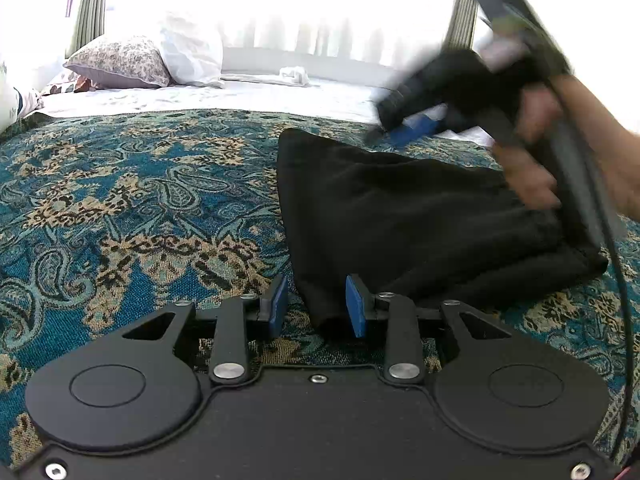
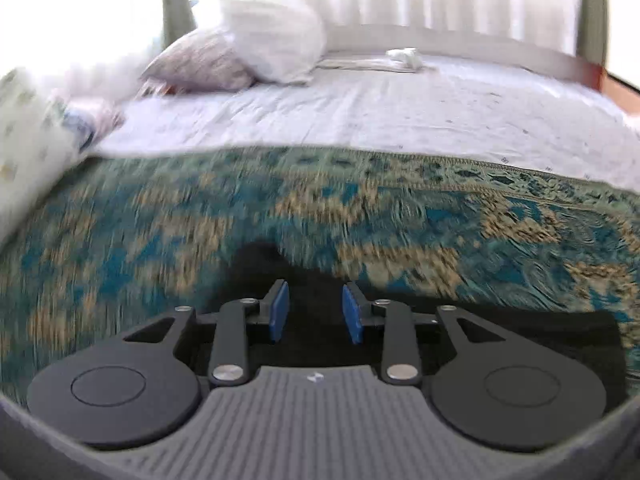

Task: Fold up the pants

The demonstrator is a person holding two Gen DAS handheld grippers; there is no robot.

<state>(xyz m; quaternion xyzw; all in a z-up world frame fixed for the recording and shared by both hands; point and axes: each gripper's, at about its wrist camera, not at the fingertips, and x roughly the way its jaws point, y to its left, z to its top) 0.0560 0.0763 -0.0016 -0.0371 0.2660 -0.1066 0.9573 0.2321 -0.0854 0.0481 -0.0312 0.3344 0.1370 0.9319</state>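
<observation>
Black pants (image 1: 420, 216) lie folded into a compact wedge on the teal patterned bedspread (image 1: 132, 208). My left gripper (image 1: 316, 306) is open, its blue pads astride the near corner of the pants without gripping. My right gripper (image 1: 412, 126) is blurred, held by a hand above the far edge of the pants. In the right wrist view the right gripper (image 2: 316, 310) is open and empty, with the pants (image 2: 520, 328) dark below it on the bedspread (image 2: 440, 232).
Pillows (image 1: 120, 60) and a white sheet (image 1: 240, 98) lie at the head of the bed. A small white cloth (image 1: 294, 74) lies near the curtained window. A cable (image 1: 624, 280) hangs at the right.
</observation>
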